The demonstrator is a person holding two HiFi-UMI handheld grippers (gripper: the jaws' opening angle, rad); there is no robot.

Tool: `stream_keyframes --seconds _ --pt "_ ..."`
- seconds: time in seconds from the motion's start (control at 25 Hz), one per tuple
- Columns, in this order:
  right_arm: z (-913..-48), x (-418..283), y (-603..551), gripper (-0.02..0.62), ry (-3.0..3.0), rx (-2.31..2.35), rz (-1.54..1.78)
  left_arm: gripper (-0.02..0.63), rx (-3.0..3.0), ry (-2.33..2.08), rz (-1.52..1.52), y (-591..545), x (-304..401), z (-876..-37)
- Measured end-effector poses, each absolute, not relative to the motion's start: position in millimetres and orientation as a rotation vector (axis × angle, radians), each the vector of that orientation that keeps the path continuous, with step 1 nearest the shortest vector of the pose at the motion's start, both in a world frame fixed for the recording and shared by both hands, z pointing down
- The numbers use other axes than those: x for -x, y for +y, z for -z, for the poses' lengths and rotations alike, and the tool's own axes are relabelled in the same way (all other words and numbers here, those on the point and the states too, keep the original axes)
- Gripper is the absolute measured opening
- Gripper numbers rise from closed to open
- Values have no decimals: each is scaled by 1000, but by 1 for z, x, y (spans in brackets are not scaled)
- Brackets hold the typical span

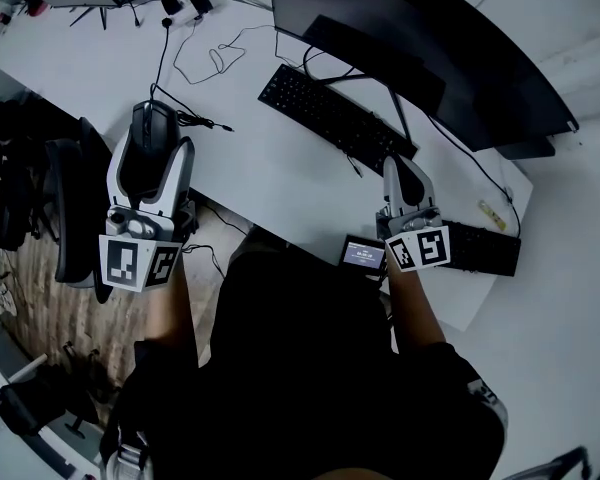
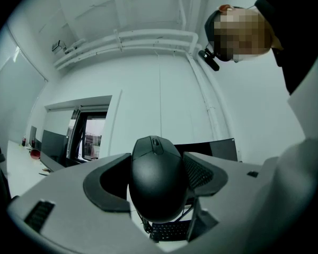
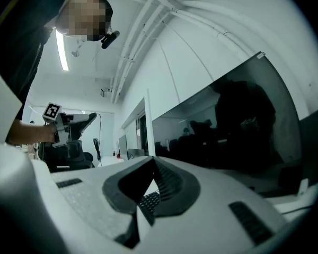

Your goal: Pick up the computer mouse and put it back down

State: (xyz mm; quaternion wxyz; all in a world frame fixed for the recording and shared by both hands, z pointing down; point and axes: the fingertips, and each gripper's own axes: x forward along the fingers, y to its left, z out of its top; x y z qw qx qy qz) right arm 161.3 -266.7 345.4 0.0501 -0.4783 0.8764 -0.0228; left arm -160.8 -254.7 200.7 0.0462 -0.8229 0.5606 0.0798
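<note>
A person at a white desk [image 1: 250, 183] holds 2 hand-held grippers, seen from above. The left gripper [image 1: 157, 143] is clamped on a black computer mouse [image 1: 152, 123], its 2 jaws pressing the mouse's left and right sides near the desk's left edge. From that gripper's own camera, the mouse [image 2: 156, 179] fills the gap between the dark pads [image 2: 108, 184], buttons and scroll wheel pointing away. Part of a keyboard and a loop of wire show beneath it, so it looks to be clear of the desk surface. The mouse's cable [image 1: 192, 120] trails off to the right across the desk.

The right gripper [image 1: 400, 168] sits well apart, at the right end of the black keyboard [image 1: 325, 116]. Its jaws are closed tip to tip with nothing between them, as the right gripper view [image 3: 151, 162] confirms. A large dark monitor [image 1: 420, 38] stands behind the keyboard. A small device with a lit screen [image 1: 363, 254] lies at the desk's near edge, just beside the right gripper's marker cube [image 1: 420, 248]. A dark office chair [image 1: 70, 203] stands left of the desk.
</note>
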Motion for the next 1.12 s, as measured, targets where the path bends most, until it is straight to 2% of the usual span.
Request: stream_keyframes --seconds 0.84,1.12 --pt "-397 -133 -317 3 2742 1591 260 301 2770 1769 -82 -411 180 -342" --pt "-424 -109 -327 3 2795 1569 357 301 2798 1809 248 -413 189 -427"
